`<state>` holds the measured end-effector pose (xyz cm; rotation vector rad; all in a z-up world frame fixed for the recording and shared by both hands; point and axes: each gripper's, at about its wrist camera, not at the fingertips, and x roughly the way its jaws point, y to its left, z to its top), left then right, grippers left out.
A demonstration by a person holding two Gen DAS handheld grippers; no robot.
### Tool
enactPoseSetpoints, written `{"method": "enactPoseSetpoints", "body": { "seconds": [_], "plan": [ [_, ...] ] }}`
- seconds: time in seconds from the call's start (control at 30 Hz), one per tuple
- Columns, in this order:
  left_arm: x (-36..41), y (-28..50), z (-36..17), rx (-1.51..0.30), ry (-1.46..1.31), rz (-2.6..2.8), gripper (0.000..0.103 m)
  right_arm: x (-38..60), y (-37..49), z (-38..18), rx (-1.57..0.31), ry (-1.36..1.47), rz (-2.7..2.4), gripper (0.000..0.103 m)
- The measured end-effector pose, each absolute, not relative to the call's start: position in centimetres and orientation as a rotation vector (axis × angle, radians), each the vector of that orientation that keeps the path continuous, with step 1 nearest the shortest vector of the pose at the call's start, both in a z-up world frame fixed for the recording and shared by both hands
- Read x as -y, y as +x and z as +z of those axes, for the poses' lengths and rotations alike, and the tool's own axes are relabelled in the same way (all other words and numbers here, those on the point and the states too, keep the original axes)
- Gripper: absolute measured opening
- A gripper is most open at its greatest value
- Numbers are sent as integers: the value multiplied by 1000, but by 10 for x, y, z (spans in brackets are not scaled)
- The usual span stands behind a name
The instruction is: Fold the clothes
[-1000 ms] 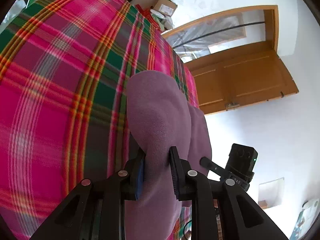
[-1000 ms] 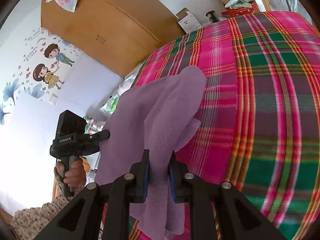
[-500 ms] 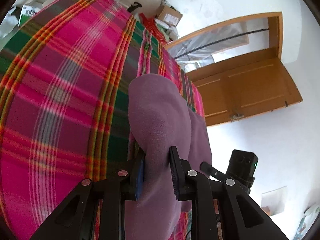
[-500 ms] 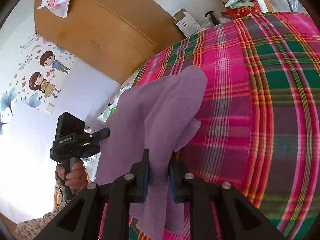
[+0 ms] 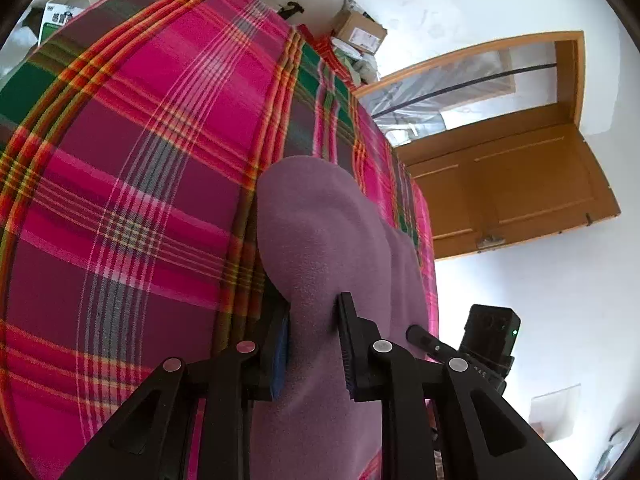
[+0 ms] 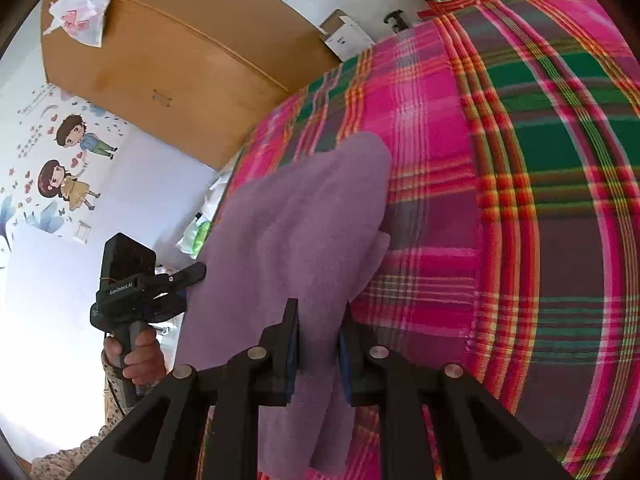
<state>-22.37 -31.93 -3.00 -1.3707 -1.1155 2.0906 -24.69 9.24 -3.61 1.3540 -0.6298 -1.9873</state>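
Note:
A purple fleece garment is held up over a bed covered in a pink, green and red plaid blanket. My left gripper is shut on one part of the garment's edge. My right gripper is shut on another part of the same purple garment, which hangs in folds below the fingers. In the right wrist view the left gripper's body shows at the garment's left side, gripped by a hand. The right gripper's body shows in the left wrist view at the garment's right.
A brown wooden door stands open to the right of the bed. Cardboard boxes and clutter lie beyond the far edge. A large brown cardboard box leans on the wall with cartoon stickers.
Both grippers, still shut on the purple garment, have moved forward over the plaid bed; the far edge of the bed and the boxes sit lower in both views.

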Motion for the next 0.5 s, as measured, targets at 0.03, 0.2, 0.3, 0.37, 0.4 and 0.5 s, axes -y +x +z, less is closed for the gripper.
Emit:
{"method": "enactPoseSetpoints", "body": {
  "seconds": [0.03,0.2,0.3,0.37,0.4,0.5],
  "plan": [
    [320,-223,-31,1115,-1374,2091,22,-93,-247,-38,644,1356,-1983,19],
    [317,-225,-37,1128,-1379,2087,24,-95,-245,-43,658,1355,-1989,24],
    [306,-238,-38,1123,-1387,2102,29,-90,-244,-40,631,1354,-2020,32],
    [301,-244,-37,1131,-1395,2121,30,-85,-246,-36,613,1354,-2043,33],
    [299,-246,-36,1137,-1399,2132,31,-83,-248,-34,609,1359,-2052,35],
    [292,-242,-27,1116,-1393,2188,31,-79,-243,-25,543,1371,-2110,38]
  ]
}}
